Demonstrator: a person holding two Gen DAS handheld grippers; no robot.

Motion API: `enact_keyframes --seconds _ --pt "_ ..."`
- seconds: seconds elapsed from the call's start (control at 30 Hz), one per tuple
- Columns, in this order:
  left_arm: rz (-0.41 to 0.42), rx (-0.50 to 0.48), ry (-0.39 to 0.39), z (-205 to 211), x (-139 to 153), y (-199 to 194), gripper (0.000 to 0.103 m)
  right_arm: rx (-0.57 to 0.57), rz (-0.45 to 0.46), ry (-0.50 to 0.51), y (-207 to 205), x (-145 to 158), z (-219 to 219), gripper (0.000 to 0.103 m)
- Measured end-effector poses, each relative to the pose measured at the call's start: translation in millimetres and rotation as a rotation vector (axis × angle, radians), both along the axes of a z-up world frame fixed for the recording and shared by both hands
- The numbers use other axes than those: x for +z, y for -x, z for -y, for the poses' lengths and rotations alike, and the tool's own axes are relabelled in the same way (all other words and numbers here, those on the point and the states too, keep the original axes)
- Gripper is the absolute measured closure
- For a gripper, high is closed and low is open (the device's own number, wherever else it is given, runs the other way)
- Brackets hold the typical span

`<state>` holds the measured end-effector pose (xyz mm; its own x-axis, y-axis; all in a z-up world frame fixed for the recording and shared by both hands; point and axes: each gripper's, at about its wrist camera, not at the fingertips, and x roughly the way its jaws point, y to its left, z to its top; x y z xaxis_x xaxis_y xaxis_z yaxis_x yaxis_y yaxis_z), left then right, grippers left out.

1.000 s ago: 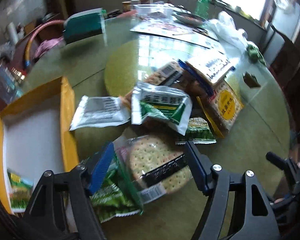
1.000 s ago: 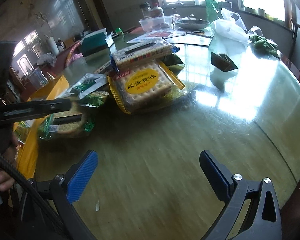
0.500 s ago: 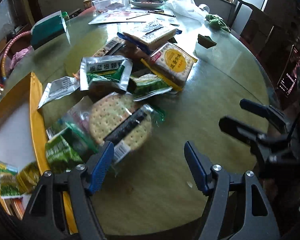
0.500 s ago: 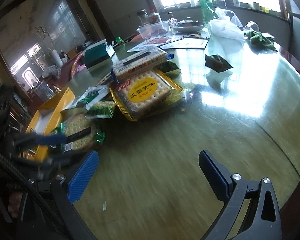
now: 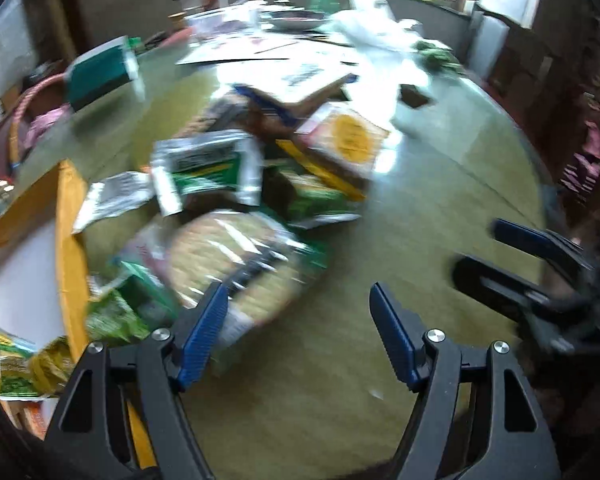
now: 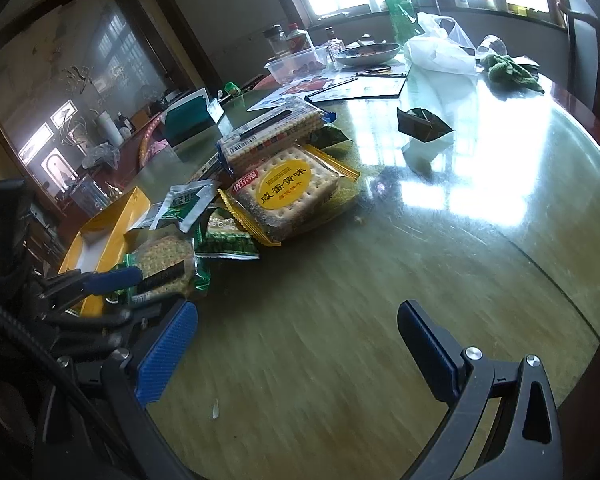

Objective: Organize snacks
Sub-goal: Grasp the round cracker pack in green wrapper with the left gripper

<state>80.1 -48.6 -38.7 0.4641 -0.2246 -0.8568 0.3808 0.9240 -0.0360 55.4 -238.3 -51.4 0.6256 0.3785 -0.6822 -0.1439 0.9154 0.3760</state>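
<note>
Your left tongs [image 5: 296, 332] are spread wide and hold nothing; the round cracker pack [image 5: 236, 260] lies at centre left of the frame, its near edge by the left finger. Centre it between both fingers before you close. Your right tongs [image 6: 296, 348] are also spread, over bare surface [image 6: 340, 320]. The yellow box [image 5: 70, 240] at left contains a few green packets [image 5: 12, 360].

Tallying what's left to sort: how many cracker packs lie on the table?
3: a round one nearest the yellow box, a square yellow one mid-pile, a long one behind. Others may be hidden.
</note>
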Motion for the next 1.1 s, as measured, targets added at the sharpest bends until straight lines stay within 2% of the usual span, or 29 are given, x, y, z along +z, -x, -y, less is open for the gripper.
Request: enact_keyframes --seconds 0.07,0.17,0.3,0.5,0.6,0.7,0.83,0.97,1.1 --pt "0.015 0.007 -0.014 0 2 6 0.033 0.002 -0.002 -0.013 0 0 2 0.003" --pt "0.014 0.031 0.013 -10 5 10 0.033 -0.012 0.000 -0.011 0 1 4 0.003" --pt "0.063 0.103 -0.035 -23 8 7 0.032 -0.019 0.003 -0.025 1 1 6 0.003" --pt "0.052 0.123 -0.044 -28 10 -7 0.032 -0.020 -0.004 -0.045 0 0 7 0.003" --pt "0.030 0.137 -0.032 -29 15 -25 0.032 -0.023 -0.005 -0.053 0 1 9 0.003" --pt "0.014 0.146 -0.066 -28 10 -51 0.032 -0.022 -0.004 -0.059 0 1 9 0.003" --pt "-0.063 0.101 -0.062 -23 -3 -75 0.032 -0.015 -0.002 -0.061 1 2 9 0.003" --pt "-0.085 0.087 -0.057 -24 -11 -77 0.032 -0.019 -0.003 -0.066 2 2 12 0.003" --pt "-0.117 0.055 0.011 -26 -6 -55 0.032 -0.020 -0.006 -0.065 2 1 13 0.003"
